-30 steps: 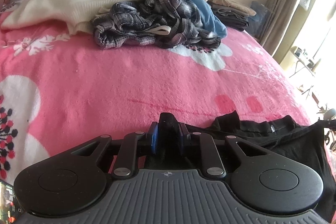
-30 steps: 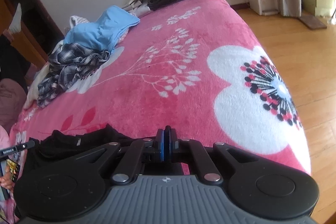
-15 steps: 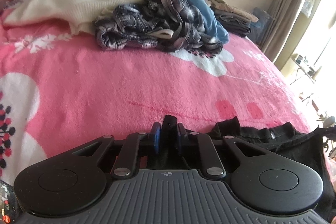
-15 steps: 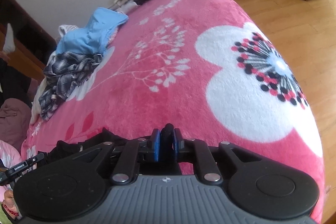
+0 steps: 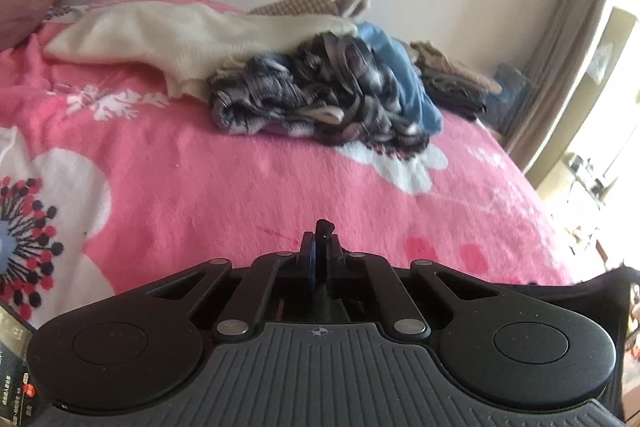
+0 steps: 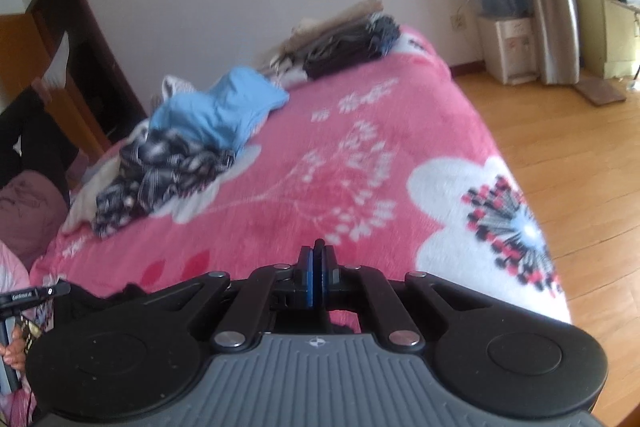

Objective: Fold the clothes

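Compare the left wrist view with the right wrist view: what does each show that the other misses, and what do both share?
Only the left wrist view shows the cream sweater spread out and the left gripper shut on black cloth.

Only the right wrist view shows the wooden floor, the water dispenser and the right gripper shut on a black fold.

Both show the pink blanket, the plaid shirt, the blue garment and the folded stack.

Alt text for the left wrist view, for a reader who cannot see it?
The left gripper is shut on a pinch of black garment, low over a pink floral blanket. Beyond lie a crumpled plaid shirt, a cream sweater and blue clothing.
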